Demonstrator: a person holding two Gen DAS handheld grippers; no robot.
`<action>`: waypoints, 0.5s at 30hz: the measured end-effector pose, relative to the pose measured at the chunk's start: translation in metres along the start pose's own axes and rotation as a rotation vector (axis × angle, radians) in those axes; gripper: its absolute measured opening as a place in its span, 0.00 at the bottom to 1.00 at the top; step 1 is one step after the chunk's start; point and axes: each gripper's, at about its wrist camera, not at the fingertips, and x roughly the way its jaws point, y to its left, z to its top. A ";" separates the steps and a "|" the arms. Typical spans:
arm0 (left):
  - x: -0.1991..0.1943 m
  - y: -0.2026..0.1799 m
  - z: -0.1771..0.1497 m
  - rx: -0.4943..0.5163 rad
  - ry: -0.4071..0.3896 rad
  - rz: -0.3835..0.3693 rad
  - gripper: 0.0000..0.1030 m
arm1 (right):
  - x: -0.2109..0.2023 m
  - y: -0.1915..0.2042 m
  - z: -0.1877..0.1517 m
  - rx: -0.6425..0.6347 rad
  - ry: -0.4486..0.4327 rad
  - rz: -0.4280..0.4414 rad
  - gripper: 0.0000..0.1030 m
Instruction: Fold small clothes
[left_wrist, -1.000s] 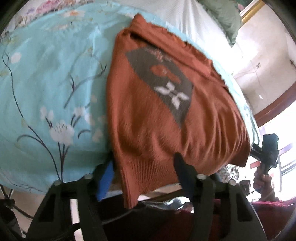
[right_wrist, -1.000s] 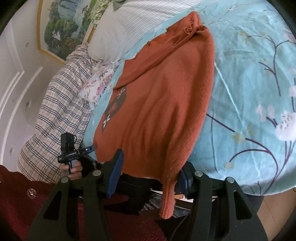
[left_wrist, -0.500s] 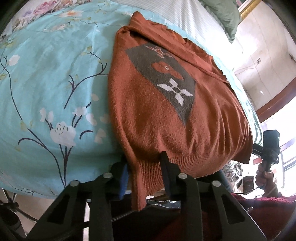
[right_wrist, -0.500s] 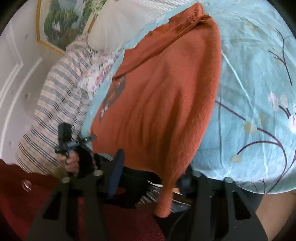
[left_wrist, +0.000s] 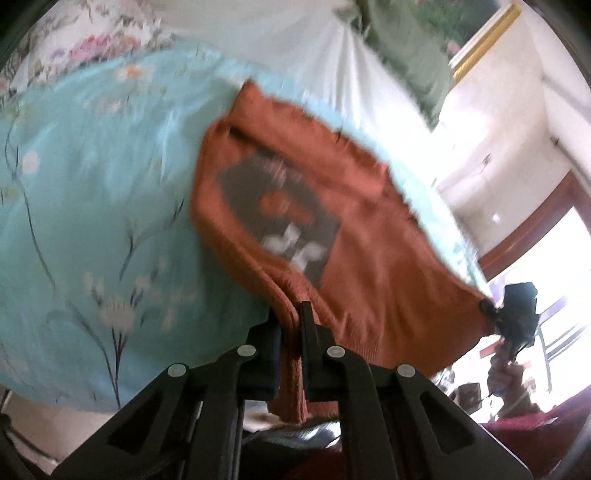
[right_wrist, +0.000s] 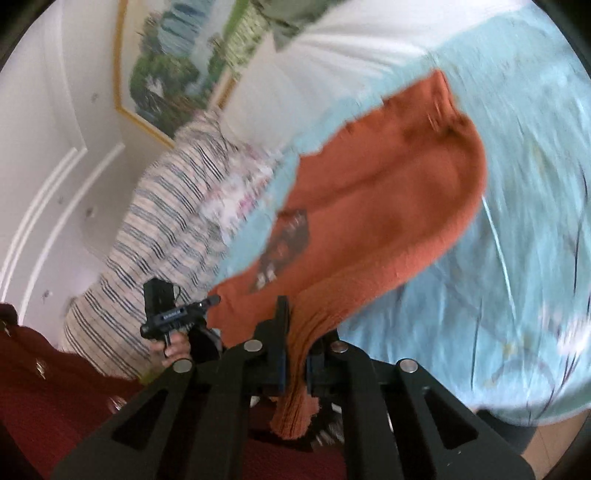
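One rust-orange knitted sweater (left_wrist: 354, 258), grey patch at frame centre, is lying blurred; left claw (left_wrist: 290, 325) and right claw (right_wrist: 295, 332) are each pinching its ribbed hem.

The sweater (left_wrist: 369, 258) is a matt, fuzzy rust-orange knit, ribbed along the hem where it passes between the fingers (left_wrist: 308, 332) of the left tool (left_wrist: 290, 325). A flat grey knitted patch (left_wrist: 291, 218) sits on its front. The right tool (right_wrist: 295, 332) looks like matt black plastic with small shiny metal rivets (right_wrist: 253, 345). The bed sheet (left_wrist: 92, 221) is smooth, thin turquoise cloth with a printed flower pattern. On the far left in the right view, a plaid blanket (right_wrist: 159, 258) is soft woven cloth. The picture frame (right_wrist: 122, 74) has a glossy gold finish. The wall (right_wrist: 44, 147) is smooth and white.
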 end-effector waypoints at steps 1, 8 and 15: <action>-0.006 -0.004 0.008 -0.005 -0.033 -0.018 0.06 | 0.000 0.002 0.007 -0.009 -0.016 -0.009 0.08; -0.007 -0.019 0.083 -0.027 -0.221 -0.060 0.05 | 0.020 -0.011 0.078 -0.063 -0.061 -0.153 0.08; 0.043 -0.018 0.165 -0.017 -0.287 0.012 0.04 | 0.050 -0.040 0.167 -0.113 -0.091 -0.264 0.08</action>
